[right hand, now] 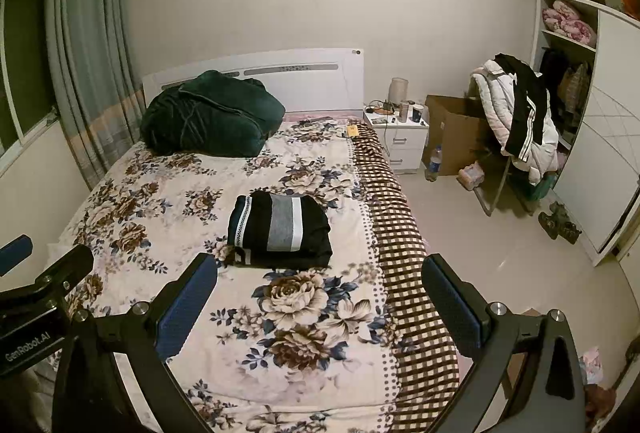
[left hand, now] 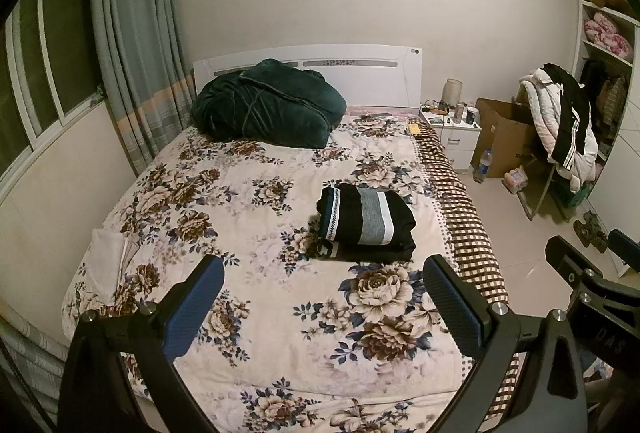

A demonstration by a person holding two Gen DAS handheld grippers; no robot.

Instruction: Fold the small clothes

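— Any lettering to read?
— "GenRobot.AI", white on the black body of the left gripper [right hand: 30, 281], seen at the left edge of the right wrist view.
— Anything in the left wrist view?
— "DAS", faint and upside down, on the dark body of the right gripper [left hand: 592, 265] at the right edge.
— On the cardboard box [left hand: 502, 137] by the nightstand?
— Dark print there, too small to make out.
— The bottle [right hand: 434, 163] label?
— Unreadable.
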